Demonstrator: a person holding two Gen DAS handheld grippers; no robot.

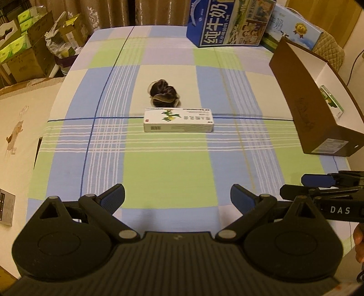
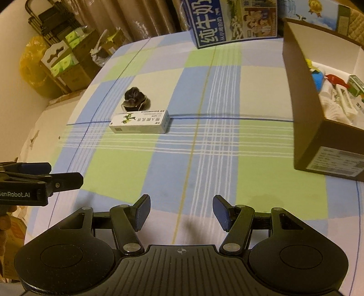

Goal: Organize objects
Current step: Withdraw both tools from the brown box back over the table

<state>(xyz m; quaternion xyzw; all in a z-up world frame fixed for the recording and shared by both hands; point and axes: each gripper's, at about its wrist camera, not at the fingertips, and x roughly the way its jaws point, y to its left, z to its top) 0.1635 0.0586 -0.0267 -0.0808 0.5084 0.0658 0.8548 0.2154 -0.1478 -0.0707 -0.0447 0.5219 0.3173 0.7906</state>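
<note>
A white medicine box [image 1: 178, 120] with green print lies flat on the checked tablecloth [image 1: 168, 168], straight ahead of my left gripper [image 1: 177, 199]. Just behind it rests a dark scrunchie [image 1: 164, 92]. My left gripper is open and holds nothing, well short of the box. In the right wrist view the same medicine box [image 2: 139, 121] and scrunchie [image 2: 134, 99] lie to the far left, and my right gripper [image 2: 181, 213] stands open over the cloth with nothing in it. A brown cardboard box [image 2: 302, 104] at the right holds several small items.
The brown cardboard box [image 1: 293, 95] sits at the table's right edge. Blue milk cartons [image 1: 229, 21] stand at the back. Stacked cartons and bags [image 1: 27, 47] fill the floor at the left. The right gripper's fingers [image 1: 318, 179] show at the right edge of the left wrist view.
</note>
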